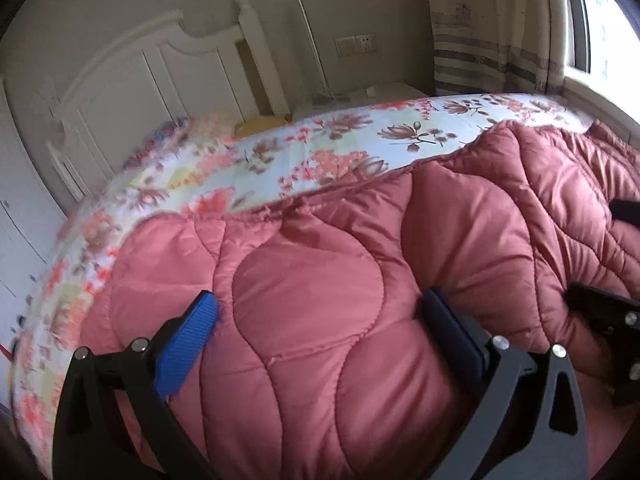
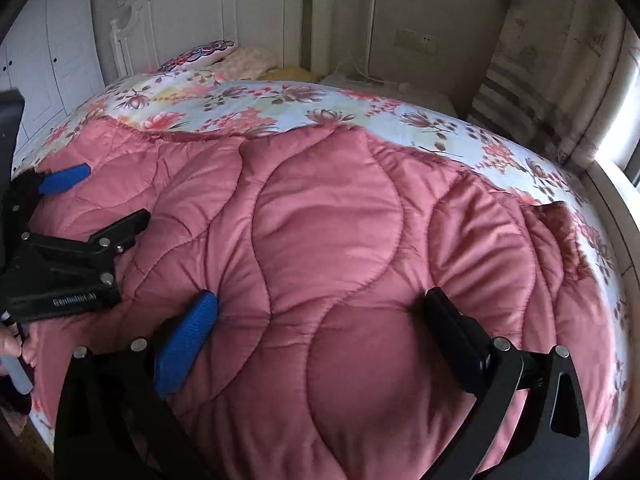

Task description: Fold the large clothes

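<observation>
A large pink quilted garment (image 1: 340,280) lies spread on the bed, puffy and wrinkled; it also fills the right wrist view (image 2: 328,240). My left gripper (image 1: 320,312) is wide open, its blue pads (image 1: 188,340) pressing into the fabric on either side of a padded bulge. My right gripper (image 2: 320,312) is also wide open, its fingers (image 2: 184,340) pressed against the fabric around a bulge. The left gripper shows at the left edge of the right wrist view (image 2: 64,240). Part of the right gripper shows at the right edge of the left wrist view (image 1: 608,320).
The bed has a floral sheet (image 2: 280,104) and a white headboard (image 2: 208,12). Pillows (image 2: 224,58) lie at the head. A nightstand (image 2: 384,84) stands to the right, with striped curtains (image 2: 520,92) and a bright window (image 1: 604,32). White wardrobe doors (image 2: 52,52) are on the left.
</observation>
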The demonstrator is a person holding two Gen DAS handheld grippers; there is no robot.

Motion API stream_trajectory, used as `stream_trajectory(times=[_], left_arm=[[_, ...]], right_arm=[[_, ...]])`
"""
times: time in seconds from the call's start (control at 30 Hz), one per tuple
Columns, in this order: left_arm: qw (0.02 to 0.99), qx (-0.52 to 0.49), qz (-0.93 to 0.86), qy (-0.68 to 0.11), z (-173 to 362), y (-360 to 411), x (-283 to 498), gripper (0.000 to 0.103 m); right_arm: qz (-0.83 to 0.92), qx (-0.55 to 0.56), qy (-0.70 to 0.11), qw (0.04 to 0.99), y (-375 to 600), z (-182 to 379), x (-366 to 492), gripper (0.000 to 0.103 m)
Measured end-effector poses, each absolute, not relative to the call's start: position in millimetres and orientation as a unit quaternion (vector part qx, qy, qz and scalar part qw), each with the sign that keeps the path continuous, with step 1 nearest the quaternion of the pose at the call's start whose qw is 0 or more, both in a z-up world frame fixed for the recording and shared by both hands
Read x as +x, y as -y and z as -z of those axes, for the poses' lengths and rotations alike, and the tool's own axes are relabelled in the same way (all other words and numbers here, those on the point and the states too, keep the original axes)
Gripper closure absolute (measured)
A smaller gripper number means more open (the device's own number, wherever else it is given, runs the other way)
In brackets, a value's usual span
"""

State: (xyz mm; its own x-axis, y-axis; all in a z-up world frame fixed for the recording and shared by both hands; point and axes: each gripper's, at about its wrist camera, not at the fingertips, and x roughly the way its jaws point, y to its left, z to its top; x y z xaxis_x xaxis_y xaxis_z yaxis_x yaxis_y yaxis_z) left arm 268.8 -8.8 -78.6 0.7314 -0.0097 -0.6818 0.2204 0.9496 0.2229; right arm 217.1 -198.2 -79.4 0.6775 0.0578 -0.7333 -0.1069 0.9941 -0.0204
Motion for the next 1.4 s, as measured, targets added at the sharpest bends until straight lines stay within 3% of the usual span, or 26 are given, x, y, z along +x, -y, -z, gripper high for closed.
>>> stream_trajectory(times=[0.2, 0.37, 0.57, 0.7, 0.87, 1.07, 1.23, 1.4], left_arm=[[0.938, 0.071, -0.014, -0.338, 54.4, -55.6, 250.1, 0.002], [0.92, -0.009, -0.018, -0.391, 78.2, -100.3, 267.5, 0.002], [0.938, 0.016, -0.033, -0.346, 57.0, -81.4, 235.7, 0.002], [0.958, 0.007, 0.033, -0.285, 35.3, -48.4, 184.6, 0.002], [0.926, 0.111, 0.045, -0.359, 86.8, 6.3, 195.2, 0.002], [0.916, 0.075, 0.072, -0.386, 79.4, -9.9, 198.7, 0.002], [0.931, 0.004, 0.039, -0.363, 59.0, -66.5, 185.6, 0.002], [0.925, 0.013, 0.001, -0.381, 85.8, -92.4, 197.5, 0.002]], right_arm=[[0.044, 0.045, -0.391, 0.918, 278.6, 86.4, 197.7, 0.004], [0.041, 0.054, -0.395, 0.916, 283.6, 92.2, 195.1, 0.004], [-0.021, 0.047, -0.368, 0.928, 248.7, 69.9, 170.3, 0.005], [-0.08, -0.03, -0.367, 0.926, 197.0, 75.8, 160.3, 0.005], [-0.065, -0.069, -0.382, 0.919, 181.4, 102.8, 164.2, 0.004], [-0.077, -0.047, -0.402, 0.911, 198.0, 93.0, 164.3, 0.005], [-0.01, 0.032, -0.365, 0.93, 261.8, 76.5, 143.4, 0.005], [0.025, 0.055, -0.389, 0.919, 293.3, 104.3, 143.0, 0.004]])
